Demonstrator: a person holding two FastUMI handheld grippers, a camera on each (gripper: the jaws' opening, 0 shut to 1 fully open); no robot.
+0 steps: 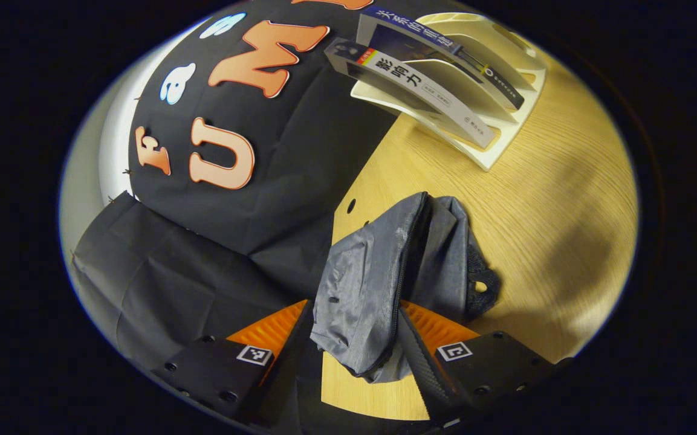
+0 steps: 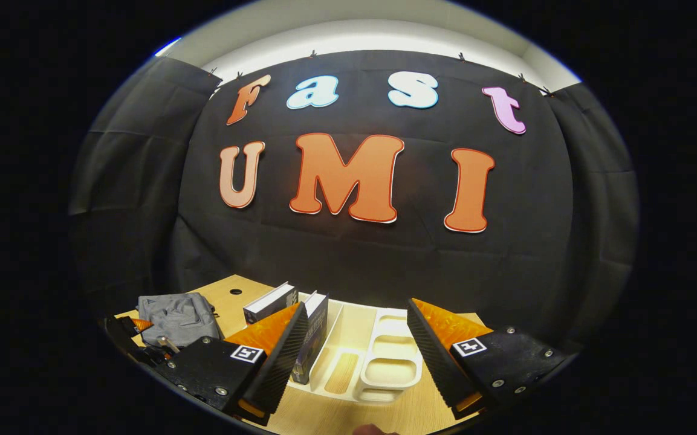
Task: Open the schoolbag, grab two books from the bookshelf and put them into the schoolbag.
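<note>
In the left gripper view, the left hand-held gripper (image 1: 357,347) is clenched on a fold of the grey schoolbag (image 1: 393,272), which lies crumpled on the wooden worktop (image 1: 566,199) near its edge by the booth wall. Beyond it, the white bookshelf (image 1: 505,78) holds two books (image 1: 421,78) leaning in its slots. In the right gripper view, the right hand-held gripper (image 2: 354,350) hangs released over the bookshelf (image 2: 384,362), its jaws spread wide, one finger (image 2: 282,356) just beside a dark book (image 2: 315,338).
</note>
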